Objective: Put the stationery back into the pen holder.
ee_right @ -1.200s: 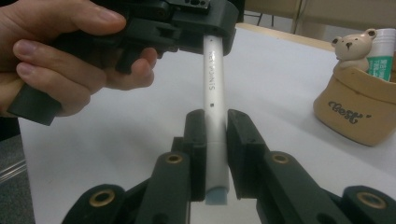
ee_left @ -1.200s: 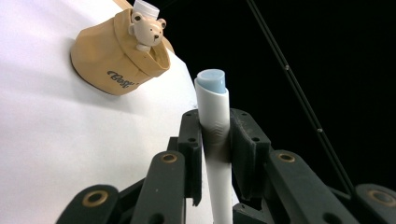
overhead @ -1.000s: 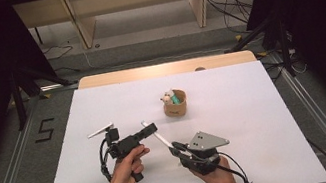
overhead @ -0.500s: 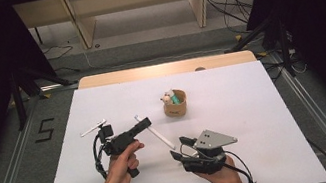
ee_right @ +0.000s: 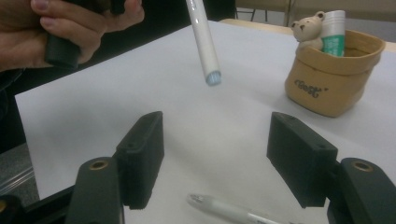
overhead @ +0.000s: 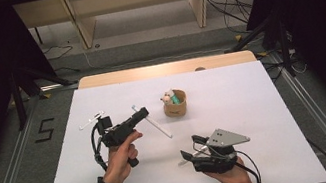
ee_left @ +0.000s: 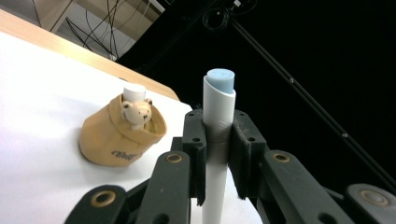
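A: Table (overhead: 263, 155), white top. What rests near its far edge?

B: A tan pouch (overhead: 175, 103) holding a bear figure and a glue stick.

A: And the left gripper (overhead: 140, 114)?

B: Clamped on a white marker (ee_left: 217, 135), lifted above mid-table.

A: The right gripper (overhead: 190, 154)?

B: Jaws have just been opening, now wide and empty (pen (ee_right: 229, 210) lies on the table beneath, near the front edge); probably a handover completed.

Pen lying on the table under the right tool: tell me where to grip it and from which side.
Probably grip the pen on its plain barrel, coming straight down from above with the jaws set across its length. It lies flat on the white table and is slim and round, so only its long sides offer the pads hold. The right tool, jaws just opening, stands open over it, gripping nothing.
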A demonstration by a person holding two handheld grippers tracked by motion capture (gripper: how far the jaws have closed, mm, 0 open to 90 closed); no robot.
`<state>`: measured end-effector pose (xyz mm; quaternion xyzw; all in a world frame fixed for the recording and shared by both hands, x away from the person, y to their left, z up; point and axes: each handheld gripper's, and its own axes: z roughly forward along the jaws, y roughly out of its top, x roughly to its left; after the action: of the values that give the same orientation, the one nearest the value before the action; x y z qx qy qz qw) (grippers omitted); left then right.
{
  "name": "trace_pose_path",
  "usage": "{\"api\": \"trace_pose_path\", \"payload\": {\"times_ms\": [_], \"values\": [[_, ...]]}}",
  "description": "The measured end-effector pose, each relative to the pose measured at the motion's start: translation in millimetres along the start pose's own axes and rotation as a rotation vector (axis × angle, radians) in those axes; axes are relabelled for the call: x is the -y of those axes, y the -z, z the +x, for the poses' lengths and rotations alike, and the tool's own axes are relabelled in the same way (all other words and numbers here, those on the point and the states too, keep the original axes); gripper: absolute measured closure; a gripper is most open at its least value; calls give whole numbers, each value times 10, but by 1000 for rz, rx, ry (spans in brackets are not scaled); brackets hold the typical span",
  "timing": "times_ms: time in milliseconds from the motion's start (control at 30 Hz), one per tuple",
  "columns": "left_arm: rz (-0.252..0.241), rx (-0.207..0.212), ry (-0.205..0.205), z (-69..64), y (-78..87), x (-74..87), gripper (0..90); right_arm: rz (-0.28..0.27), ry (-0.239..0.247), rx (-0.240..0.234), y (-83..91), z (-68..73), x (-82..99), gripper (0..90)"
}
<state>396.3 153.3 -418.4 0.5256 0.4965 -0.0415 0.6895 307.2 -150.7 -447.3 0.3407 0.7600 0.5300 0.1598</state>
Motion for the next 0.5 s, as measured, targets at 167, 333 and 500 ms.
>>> {"api": "trace_pose_path", "payload": {"times_ms": [167,333,500], "values": [[-13,-10,-41,-23,-66,-88,774,3,0,17,54,-37,46,363],[-23,-16,-76,-62,-168,-152,774,13,1,26,79,-47,87,341],[-24,-19,-111,-132,-313,-194,774,22,-8,25,96,-56,118,320]]}}
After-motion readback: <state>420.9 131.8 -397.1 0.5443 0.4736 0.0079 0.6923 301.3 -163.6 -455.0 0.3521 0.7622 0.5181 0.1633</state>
